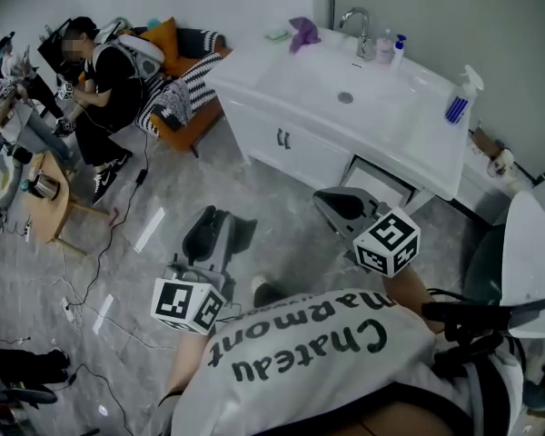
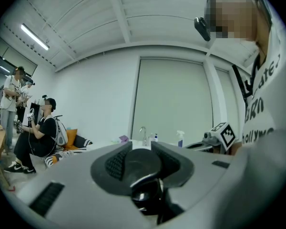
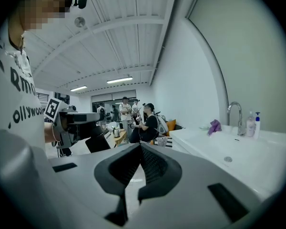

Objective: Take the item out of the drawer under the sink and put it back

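In the head view my left gripper hangs over the grey floor, well left of the white sink cabinet. It is shut on a dark rounded item with a shiny edge, which fills the gap between the pads in the left gripper view. My right gripper is level with it, just in front of the open drawer under the sink. Its jaws meet at the tips with nothing between them in the right gripper view. The drawer's inside is hidden.
A faucet, soap bottles, a purple cloth and a blue spray bottle stand on the sink top. A seated person and an orange seat are at the back left, by a small wooden table. Cables trail over the floor.
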The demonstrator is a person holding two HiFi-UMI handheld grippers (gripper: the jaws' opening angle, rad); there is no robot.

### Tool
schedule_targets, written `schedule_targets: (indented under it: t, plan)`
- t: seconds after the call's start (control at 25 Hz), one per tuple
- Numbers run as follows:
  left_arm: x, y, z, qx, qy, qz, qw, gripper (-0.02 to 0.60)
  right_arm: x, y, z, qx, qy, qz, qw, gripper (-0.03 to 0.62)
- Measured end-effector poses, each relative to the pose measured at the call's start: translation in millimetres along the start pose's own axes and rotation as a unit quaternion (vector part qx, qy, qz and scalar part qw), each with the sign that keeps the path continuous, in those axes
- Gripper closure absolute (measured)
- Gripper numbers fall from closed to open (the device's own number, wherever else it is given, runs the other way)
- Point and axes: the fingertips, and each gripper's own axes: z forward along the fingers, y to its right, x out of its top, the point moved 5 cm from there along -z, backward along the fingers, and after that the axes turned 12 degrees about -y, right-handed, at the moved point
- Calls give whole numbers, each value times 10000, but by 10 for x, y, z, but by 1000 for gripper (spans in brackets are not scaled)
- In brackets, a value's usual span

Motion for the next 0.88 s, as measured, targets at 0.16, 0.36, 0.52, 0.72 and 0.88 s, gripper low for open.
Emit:
schedule_targets:
  t: [0.16,0.36,0.52,0.72,0.88]
  plan:
    - [80,-387,147,-183,-163,169,9996,457,188,-43,346,-107,-36,-210,9997,583]
    - [213,-869,286,-422,-111,266,9987,457,432,-86,777,-236,-32,-313,9992,583]
    - [306,-1252,343,-526,-43,336,9980,457,626,-83,1120,-368,69,-295,9989,583]
    - [330,-1749,343,-511,-142,380,9979,457,825,-163,1562,-445,147,-217,9987,583]
    - [285,-2076,345,-515,-215,317,9979,457,867,-270,1859,-552,-43,-279,9981,583]
